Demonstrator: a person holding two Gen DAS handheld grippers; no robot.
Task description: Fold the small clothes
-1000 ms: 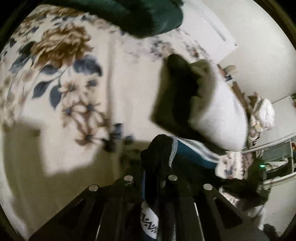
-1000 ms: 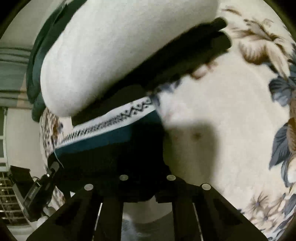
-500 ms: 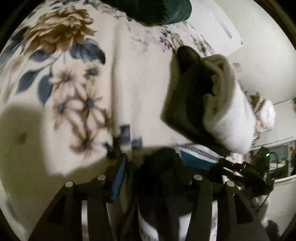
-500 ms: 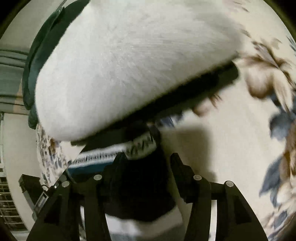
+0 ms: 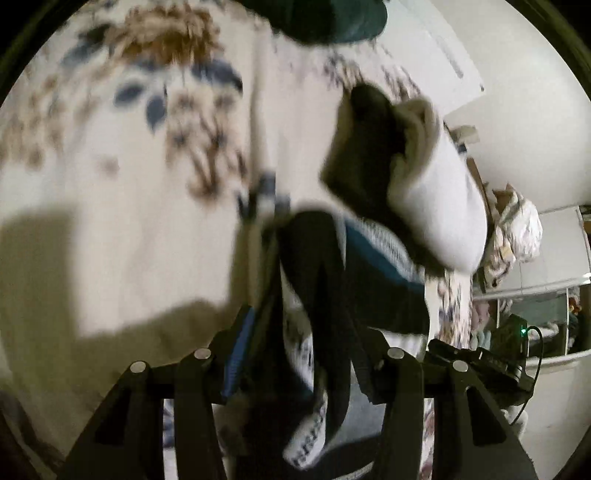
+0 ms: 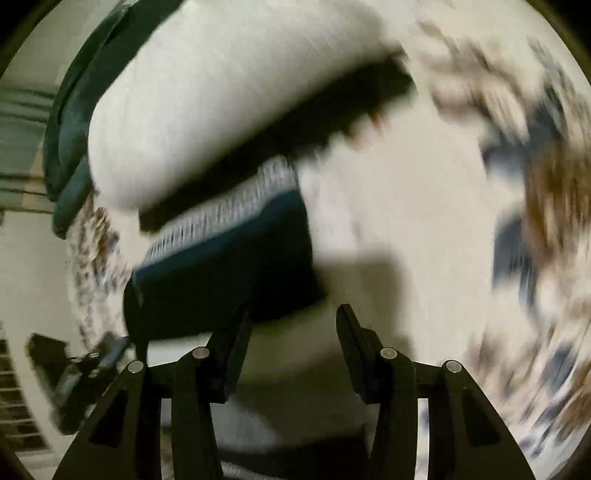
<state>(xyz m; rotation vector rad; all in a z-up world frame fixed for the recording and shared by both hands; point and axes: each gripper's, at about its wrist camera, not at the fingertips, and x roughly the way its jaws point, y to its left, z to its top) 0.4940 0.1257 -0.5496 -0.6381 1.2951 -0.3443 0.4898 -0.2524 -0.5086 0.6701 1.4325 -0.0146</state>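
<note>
Nearest in the left wrist view, the left gripper (image 5: 306, 354) has its fingers spread apart, and a dark sock with a patterned white band (image 5: 325, 332) hangs between them, draped over the near edge; whether either finger presses on it cannot be told through the blur. Only this view shows that drooping end of the sock and, low at the right, the other gripper's body with a green light. The right wrist view gives what the left one hides: the right gripper (image 6: 293, 332) with its fingers (image 6: 354, 332) standing apart and nothing between them, its left finger just at the edge of the sock's dark, teal and white-banded part (image 6: 229, 266), which lies flat on the floral bedspread (image 6: 424, 206). Just beyond the sock, in both views, sits one folded pile, a black garment (image 5: 362, 155) under a white garment (image 6: 229, 96), touching the sock's far edge. Farthest off, one dark green cloth (image 5: 328, 18) lies at the bed's far side. No containers are visible; everything rests directly on the bed.
</note>
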